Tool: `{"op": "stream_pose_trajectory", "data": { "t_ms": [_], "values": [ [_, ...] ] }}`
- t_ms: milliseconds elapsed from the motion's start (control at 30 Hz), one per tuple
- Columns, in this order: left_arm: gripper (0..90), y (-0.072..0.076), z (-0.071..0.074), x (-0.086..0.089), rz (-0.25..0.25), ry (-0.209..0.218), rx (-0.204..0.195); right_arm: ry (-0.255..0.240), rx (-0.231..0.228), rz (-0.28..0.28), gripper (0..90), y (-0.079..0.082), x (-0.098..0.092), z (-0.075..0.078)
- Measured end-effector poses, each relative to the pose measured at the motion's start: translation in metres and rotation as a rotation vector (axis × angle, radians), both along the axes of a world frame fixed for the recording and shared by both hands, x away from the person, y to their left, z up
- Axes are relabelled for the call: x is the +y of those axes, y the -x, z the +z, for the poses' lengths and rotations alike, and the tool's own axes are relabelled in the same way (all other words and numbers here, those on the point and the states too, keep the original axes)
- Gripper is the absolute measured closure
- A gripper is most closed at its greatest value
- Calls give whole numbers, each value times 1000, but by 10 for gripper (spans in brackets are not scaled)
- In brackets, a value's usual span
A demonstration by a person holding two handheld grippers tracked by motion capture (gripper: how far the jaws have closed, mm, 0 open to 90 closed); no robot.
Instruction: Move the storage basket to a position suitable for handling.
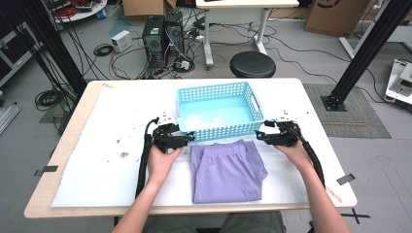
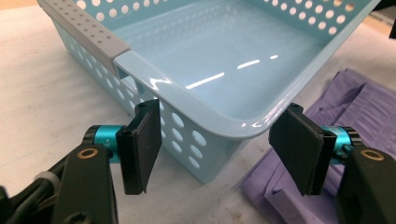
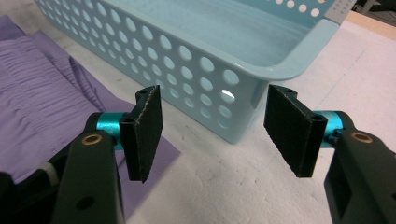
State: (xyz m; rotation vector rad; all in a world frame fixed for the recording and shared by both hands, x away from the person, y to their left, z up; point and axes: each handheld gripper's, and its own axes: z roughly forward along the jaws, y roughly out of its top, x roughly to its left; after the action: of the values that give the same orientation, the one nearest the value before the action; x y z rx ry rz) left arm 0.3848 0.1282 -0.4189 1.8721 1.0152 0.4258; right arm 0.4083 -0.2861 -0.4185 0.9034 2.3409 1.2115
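Grey floor strewn with cables, computer towers (image 1: pixel 163 36) and a black stool (image 1: pixel 252 64) beyond the white-topped table (image 1: pixel 87 160). Centre table: perforated blue basket (image 1: pixel 219 110), folded purple garment (image 1: pixel 227 171) just before it. Left gripper (image 1: pixel 187 138) and right gripper (image 1: pixel 261 134) flank the basket's near corners, jaws wide, holding nothing.

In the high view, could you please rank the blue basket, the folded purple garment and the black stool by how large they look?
1. Blue basket and purple garment: they look alike in size, so I won't rank them.
2. Black stool: smallest, though it sits farther from the camera.
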Motion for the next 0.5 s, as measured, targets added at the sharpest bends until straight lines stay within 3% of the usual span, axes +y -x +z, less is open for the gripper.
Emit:
{"op": "stream_pose_trajectory", "data": {
  "t_ms": [167,300,333,400,500],
  "values": [
    [314,1,-2,1,26,-25,9,-3,-8,-28,328,-5,-2,-1],
    [287,-5,-7,-1,-22,1,9,-1,9,-17,360,-16,3,-2],
    [294,-7,-8,-3,-32,-3,14,0,14,-8,355,-18,6,-2],
    [274,-11,-8,-5,-41,-18,8,38,-24,-17,412,-20,10,-1],
    [273,-14,-6,-6,-67,-36,13,42,-13,-23,427,-16,9,1]
  ]
}}
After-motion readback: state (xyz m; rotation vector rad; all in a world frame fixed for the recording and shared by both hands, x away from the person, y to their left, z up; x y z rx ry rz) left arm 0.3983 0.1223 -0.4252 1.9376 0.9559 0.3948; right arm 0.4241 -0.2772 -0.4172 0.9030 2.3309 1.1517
